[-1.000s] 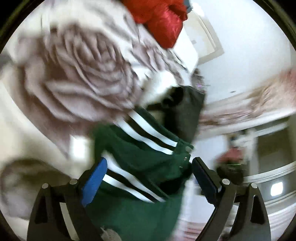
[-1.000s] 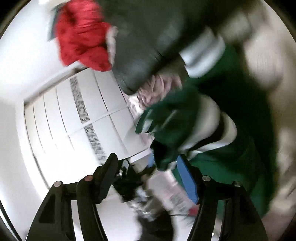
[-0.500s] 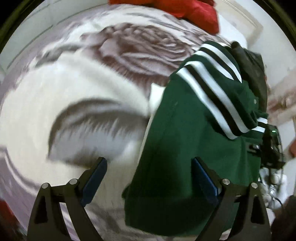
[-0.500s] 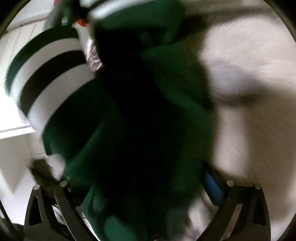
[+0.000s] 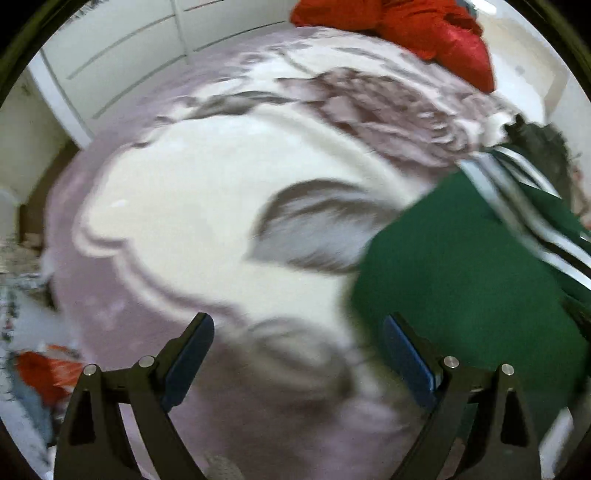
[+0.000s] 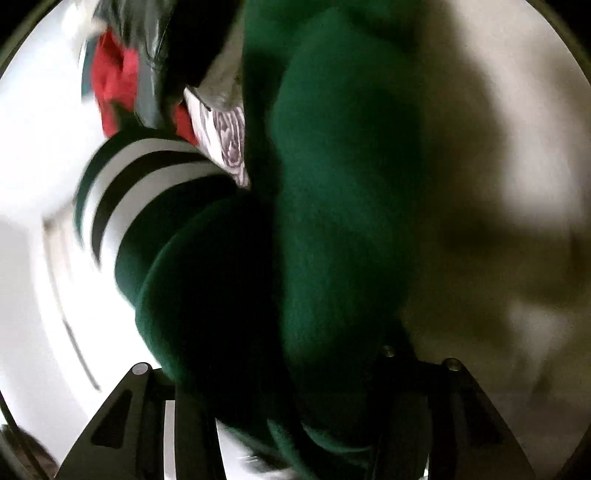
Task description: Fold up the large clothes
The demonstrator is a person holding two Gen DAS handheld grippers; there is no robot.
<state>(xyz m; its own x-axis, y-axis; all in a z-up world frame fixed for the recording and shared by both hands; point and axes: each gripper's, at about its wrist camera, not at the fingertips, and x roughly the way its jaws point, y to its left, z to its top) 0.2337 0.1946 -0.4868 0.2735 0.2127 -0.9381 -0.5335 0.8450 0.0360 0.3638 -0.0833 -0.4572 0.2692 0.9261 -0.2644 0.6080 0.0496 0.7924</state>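
Left claw (image 5: 297,347) spread wide, nothing between blue pads, hanging over soft rose-print bedspread (image 5: 207,206). Right claw (image 6: 280,398) closing, thick green fleece jacket (image 6: 332,206) bunched between its fingers; whether pressed, cannot tell. Striped cuff (image 6: 140,192) rounded. Open bedspread left of jacket's edge.

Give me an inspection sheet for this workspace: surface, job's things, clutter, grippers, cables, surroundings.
Surface: bed cover, white and mauve with a rose print.
Job's things: green jacket with striped cuffs, lying at the bed's right side.
Clutter: red garment at the far edge; dark garment behind the jacket.
Grippers: left gripper open, nothing between its fingers; right gripper closing, jacket cloth between the jaws.
Cables: nothing seen.
Surroundings: white drawer fronts beyond the bed.
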